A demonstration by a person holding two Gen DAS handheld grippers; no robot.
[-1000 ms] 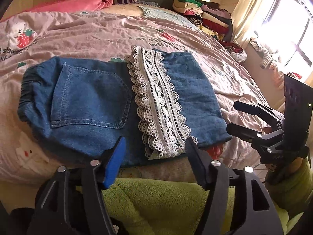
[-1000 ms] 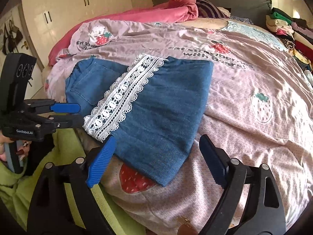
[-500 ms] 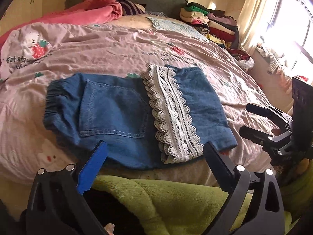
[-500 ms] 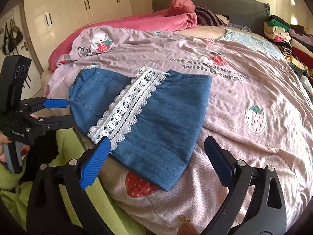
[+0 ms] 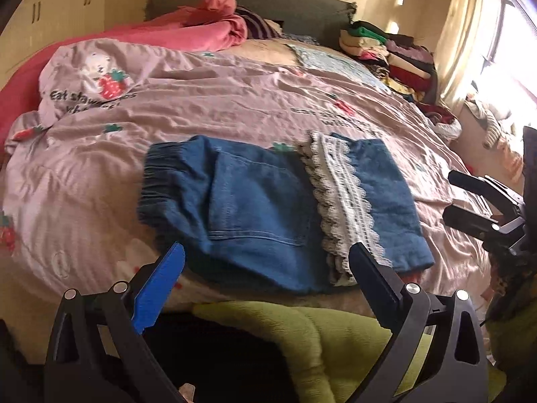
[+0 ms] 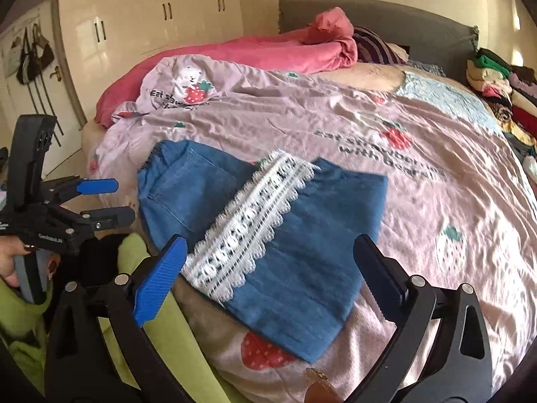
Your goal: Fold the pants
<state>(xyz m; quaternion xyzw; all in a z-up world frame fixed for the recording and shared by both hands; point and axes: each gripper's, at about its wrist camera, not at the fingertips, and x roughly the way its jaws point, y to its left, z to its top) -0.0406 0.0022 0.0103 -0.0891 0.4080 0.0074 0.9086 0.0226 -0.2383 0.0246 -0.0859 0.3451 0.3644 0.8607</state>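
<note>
Bedroom: bed [image 5: 235, 107] w/ pink strawberry-print cover, pink blanket [image 5: 208, 30] bunched at the headboard, stack of folded clothes [image 5: 396, 57] far right of the left tongs [image 5: 266, 268]. Denim pants [image 5: 261, 208] lie folded on the cover just ahead of both tongs; elastic waistband toward the left tongs' left, lace-trimmed hem [image 6: 248, 231] doubled over the middle, i.e. between the blue and black pads in both wrist views. Left tongs: spread wide, nothing held; jaws opened further in the past sec and have since stopped widening. Right tongs [image 6: 268, 268]: also spread wide, empty; jaws have just been opening, no cloth between the pads. Each tool shows side-on in the other's view, clear of the denim. Person's green fleece sleeve [image 5: 319, 332] sits below the tongs, at the bed edge.

Judgement: release after a fold; task looks near done, maybe one more fold or a smoothing pass left. To do it well: lift straight off w/o snagging the lace, check edges stay aligned, and if folding again, pinch both layers at the near corners so the hem doesn't slide off the stack.
</note>
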